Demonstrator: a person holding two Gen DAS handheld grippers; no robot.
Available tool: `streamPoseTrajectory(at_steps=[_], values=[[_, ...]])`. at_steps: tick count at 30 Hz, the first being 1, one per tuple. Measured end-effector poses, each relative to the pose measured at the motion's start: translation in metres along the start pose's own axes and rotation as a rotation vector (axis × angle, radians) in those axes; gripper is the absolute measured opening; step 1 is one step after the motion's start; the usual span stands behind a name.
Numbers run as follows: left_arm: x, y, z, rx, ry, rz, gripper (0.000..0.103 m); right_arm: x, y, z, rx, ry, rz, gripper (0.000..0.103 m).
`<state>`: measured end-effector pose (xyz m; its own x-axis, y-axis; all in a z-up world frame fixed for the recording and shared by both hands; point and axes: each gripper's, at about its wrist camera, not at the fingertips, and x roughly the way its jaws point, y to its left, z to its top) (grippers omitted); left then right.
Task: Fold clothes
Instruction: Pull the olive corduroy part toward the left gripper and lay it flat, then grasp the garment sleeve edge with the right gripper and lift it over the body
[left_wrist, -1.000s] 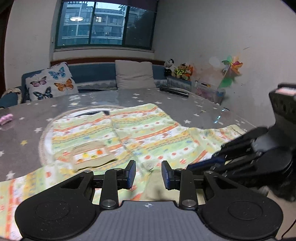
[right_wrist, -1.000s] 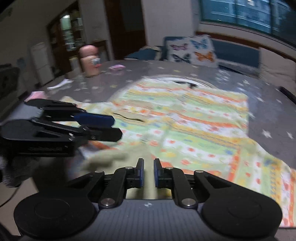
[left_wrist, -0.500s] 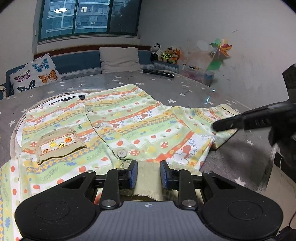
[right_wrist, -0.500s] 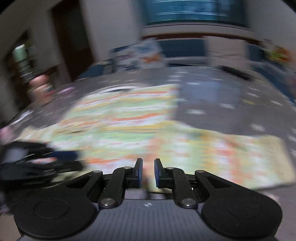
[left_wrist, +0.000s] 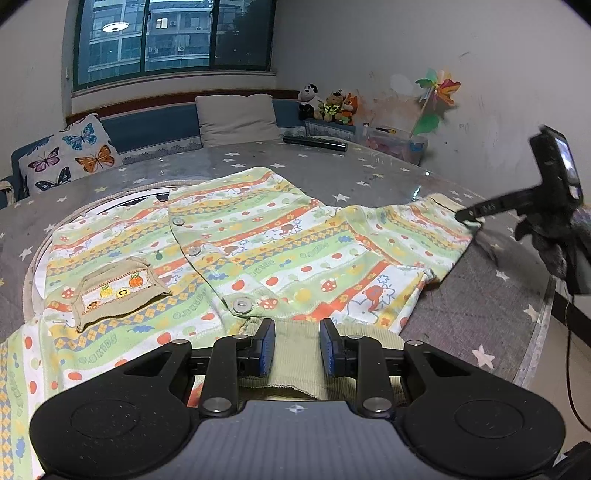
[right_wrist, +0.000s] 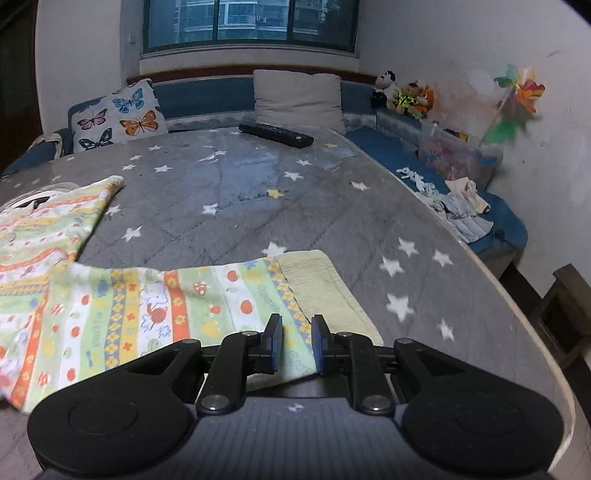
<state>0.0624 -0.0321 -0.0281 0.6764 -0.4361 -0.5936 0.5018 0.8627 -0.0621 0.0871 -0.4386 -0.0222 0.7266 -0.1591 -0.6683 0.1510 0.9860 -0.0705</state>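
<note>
My left claw (left_wrist: 296, 347) is matte black: two round housings, jointed link arms with silver screws, blue ribbed pads (left_wrist: 266, 347) and a small crosshair mark on the grey ribbed body. My right claw (right_wrist: 297, 347) is built the same.

Home living room at night | blue window-seat sofa (left_wrist: 155, 127) along the top of the frame, with butterfly cushion (left_wrist: 70, 155) at left and beige pillow (left_wrist: 236, 118) | plush toys (left_wrist: 328, 105) and paper pinwheel (left_wrist: 437, 90) at upper right | TV remote (right_wrist: 275, 134) on round table with star-print grey cover (right_wrist: 258, 206) | apartment blocks beyond the window (left_wrist: 173, 35)
</note>
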Motion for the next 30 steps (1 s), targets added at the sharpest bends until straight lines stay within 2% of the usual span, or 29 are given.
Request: streamPoseTrajectory(at_steps=[7,11,16,19,22,26,30], values=[[0.0,-0.001,-0.002,0.035,-0.002,0.006,0.03,0.017,0.003,0.009,-0.032,-0.012,-0.074,0.017],[0.0,-0.003,-0.001,0.041,0.002,0.008,0.031,0.016,-0.001,0.011,-0.011,-0.014,-0.063,0.017],[0.0,-0.005,0.0,0.042,0.006,0.012,0.034,0.008,-0.001,0.012,0.016,-0.035,-0.009,0.018],[-0.001,-0.006,0.001,0.04,0.005,0.013,0.036,0.01,-0.009,0.008,0.053,-0.02,-0.019,0.019],[-0.001,-0.007,0.001,0.037,0.005,0.013,0.039,0.007,-0.02,0.002,0.09,-0.028,-0.038,0.021],[-0.002,-0.008,0.002,0.034,0.004,0.014,0.042,0.003,-0.032,-0.001,0.135,-0.044,-0.055,0.032],[-0.006,-0.007,0.003,0.026,-0.004,0.022,0.046,0.006,-0.038,-0.002,0.172,-0.042,-0.053,0.033]])
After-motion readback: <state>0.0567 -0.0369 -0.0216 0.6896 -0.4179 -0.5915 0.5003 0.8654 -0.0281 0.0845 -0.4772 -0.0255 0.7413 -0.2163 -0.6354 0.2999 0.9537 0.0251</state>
